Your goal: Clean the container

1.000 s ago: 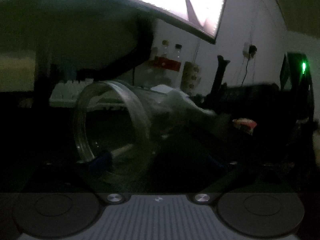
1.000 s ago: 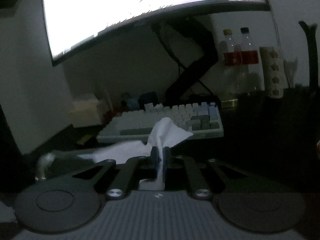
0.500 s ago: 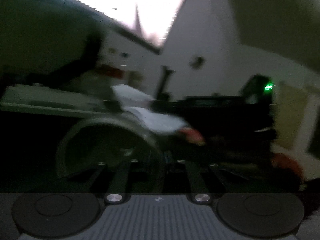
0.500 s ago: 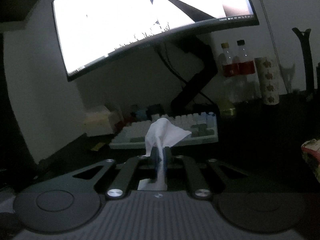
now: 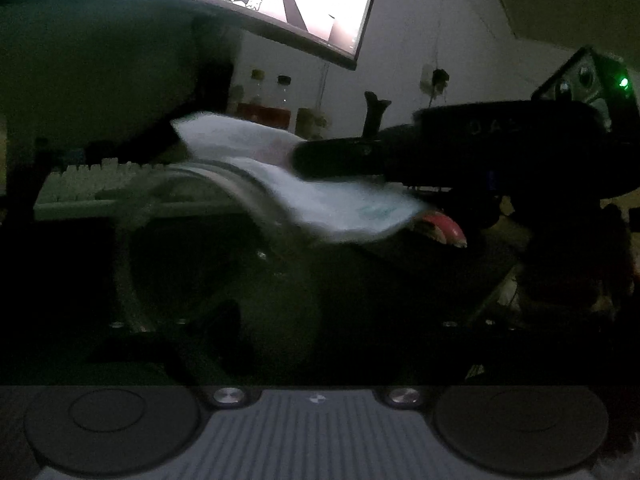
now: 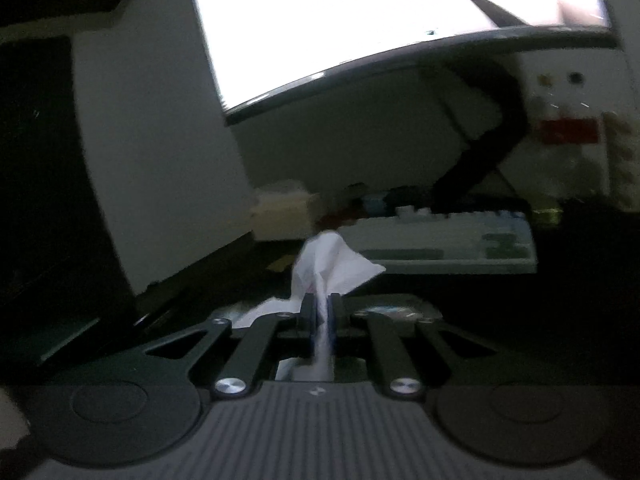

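A clear round container [image 5: 224,248] fills the left wrist view, held between the dark fingers of my left gripper [image 5: 280,320], which is shut on it. A white tissue [image 5: 304,184] lies over the container's rim, carried by my right gripper, whose dark body [image 5: 460,148] reaches in from the right. In the right wrist view my right gripper [image 6: 320,308] is shut on the tissue [image 6: 328,268], which sticks up past the fingertips. The container does not show in that view.
A lit monitor [image 6: 380,20] hangs above a white keyboard [image 6: 452,244] on the dark desk. Two bottles with red labels [image 5: 272,108] and a patterned cup [image 5: 312,120] stand at the back. A red and white packet [image 5: 444,228] lies at the right.
The right gripper with the tissue has moved in over the container's rim. Both wrist views have shifted; the container now sits closer and more centred in the left view.
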`<state>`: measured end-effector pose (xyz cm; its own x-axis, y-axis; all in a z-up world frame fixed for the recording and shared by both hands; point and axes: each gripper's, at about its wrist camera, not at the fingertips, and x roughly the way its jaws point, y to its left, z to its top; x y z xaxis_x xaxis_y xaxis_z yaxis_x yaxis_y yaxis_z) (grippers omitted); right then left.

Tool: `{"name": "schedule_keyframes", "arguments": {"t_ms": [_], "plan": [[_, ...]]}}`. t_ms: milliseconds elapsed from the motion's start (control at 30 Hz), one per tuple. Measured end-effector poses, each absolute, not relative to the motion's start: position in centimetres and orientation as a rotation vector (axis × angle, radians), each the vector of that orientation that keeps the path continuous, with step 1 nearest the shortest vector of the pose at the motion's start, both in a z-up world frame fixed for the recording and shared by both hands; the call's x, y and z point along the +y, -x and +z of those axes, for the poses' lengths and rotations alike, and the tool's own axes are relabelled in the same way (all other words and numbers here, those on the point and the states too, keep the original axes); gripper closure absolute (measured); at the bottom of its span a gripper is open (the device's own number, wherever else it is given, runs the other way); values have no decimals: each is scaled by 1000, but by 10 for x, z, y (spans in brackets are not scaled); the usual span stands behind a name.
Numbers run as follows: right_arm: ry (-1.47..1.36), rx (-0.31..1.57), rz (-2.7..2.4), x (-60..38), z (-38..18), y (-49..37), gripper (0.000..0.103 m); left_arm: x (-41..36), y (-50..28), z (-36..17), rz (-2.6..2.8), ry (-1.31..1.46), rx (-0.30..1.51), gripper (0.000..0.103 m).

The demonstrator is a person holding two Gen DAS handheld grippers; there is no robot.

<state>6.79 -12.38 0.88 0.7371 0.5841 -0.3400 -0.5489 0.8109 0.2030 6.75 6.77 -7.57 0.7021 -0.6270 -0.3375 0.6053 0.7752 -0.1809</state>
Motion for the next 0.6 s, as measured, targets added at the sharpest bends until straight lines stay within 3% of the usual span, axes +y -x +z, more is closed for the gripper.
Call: {"name": "schedule_keyframes", "arguments": {"t_ms": [400, 600], "plan": [[4, 367, 371, -125, -1, -90, 90, 76, -70, -77, -650, 72, 389, 19], [24, 323, 620, -100, 2, -61, 93, 70, -77, -75, -650, 74, 389, 16]]}}
